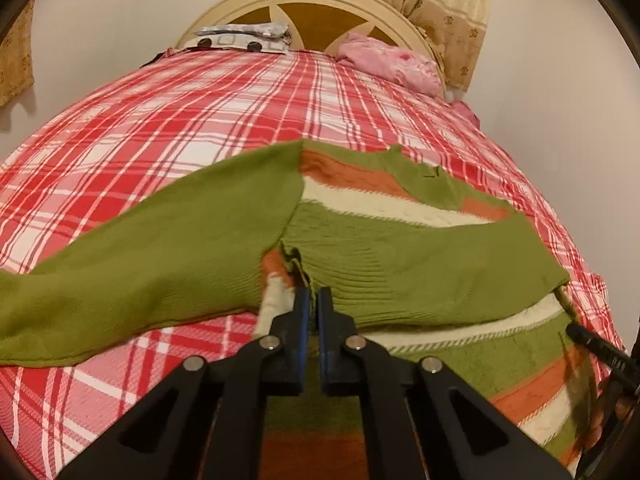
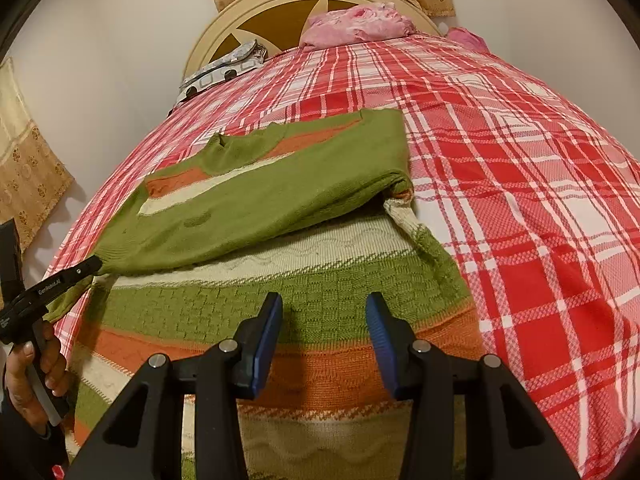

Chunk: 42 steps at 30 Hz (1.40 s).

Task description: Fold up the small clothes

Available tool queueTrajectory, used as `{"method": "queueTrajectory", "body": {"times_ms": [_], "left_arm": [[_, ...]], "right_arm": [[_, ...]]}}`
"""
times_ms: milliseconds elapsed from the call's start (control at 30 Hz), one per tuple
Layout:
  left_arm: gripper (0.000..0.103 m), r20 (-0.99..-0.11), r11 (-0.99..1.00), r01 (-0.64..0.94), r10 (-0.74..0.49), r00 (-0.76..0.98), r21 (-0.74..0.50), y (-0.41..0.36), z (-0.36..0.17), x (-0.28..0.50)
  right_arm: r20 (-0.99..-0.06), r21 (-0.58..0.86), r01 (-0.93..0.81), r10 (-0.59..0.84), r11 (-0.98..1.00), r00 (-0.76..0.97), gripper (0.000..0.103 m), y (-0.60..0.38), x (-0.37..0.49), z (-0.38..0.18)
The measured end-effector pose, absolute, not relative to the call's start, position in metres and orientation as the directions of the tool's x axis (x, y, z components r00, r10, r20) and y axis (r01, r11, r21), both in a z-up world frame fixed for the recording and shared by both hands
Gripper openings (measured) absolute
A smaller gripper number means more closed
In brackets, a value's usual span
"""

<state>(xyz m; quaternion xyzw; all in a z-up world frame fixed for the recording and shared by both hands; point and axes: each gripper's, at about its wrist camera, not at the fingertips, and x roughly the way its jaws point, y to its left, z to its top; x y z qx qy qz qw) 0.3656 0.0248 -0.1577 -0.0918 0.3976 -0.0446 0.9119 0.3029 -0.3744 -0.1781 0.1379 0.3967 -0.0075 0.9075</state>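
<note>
A green knit sweater (image 2: 280, 200) with orange and cream stripes lies on the red plaid bedspread (image 2: 520, 200). One green sleeve (image 2: 248, 216) is folded across its chest. My left gripper (image 1: 313, 294) is shut on the sweater's edge (image 1: 294, 264) near the left armpit; the other sleeve (image 1: 140, 264) trails off to the left. In the right wrist view my left gripper (image 2: 94, 266) pinches the sweater's left edge. My right gripper (image 2: 324, 312) is open and empty, just above the sweater's lower body (image 2: 320, 300).
A round cream headboard (image 2: 280, 4) stands at the far end. A pink bundle of cloth (image 2: 360, 24) and a grey patterned pillow (image 2: 224, 68) lie by it. Curtains (image 1: 440, 4) hang behind. The bedspread extends to the right of the sweater.
</note>
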Motion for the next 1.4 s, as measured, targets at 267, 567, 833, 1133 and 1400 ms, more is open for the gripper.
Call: {"method": "queueTrajectory", "body": {"times_ms": [267, 567, 833, 1133, 1400], "left_arm": [[0.012, -0.732, 0.971, 0.038, -0.203, 0.651, -0.235, 0.021, -0.162, 0.366], [0.06, -0.733, 0.974, 0.051, -0.199, 0.65, -0.219, 0.014, -0.164, 0.378], [0.001, -0.732, 0.988, 0.043, -0.139, 0.667, -0.149, 0.014, -0.163, 0.377], [0.001, -0.713, 0.987, 0.058, -0.15, 0.685, -0.152, 0.024, -0.153, 0.37], [0.079, -0.664, 0.99, 0.011, -0.105, 0.74, -0.144, 0.049, -0.131, 0.336]], "right_arm": [[-0.651, 0.226, 0.142, 0.041, 0.964, 0.758, 0.045, -0.39, 0.331, -0.133], [-0.651, 0.208, 0.127, 0.04, 0.97, 0.758, 0.046, -0.385, 0.336, -0.13], [-0.68, 0.21, 0.161, 0.026, 0.964, 0.732, 0.046, -0.395, 0.328, -0.147], [-0.64, 0.202, 0.131, 0.029, 0.971, 0.768, 0.046, -0.395, 0.346, -0.129], [-0.802, 0.197, 0.126, 0.086, 0.972, 0.591, 0.048, -0.385, 0.393, -0.18]]}}
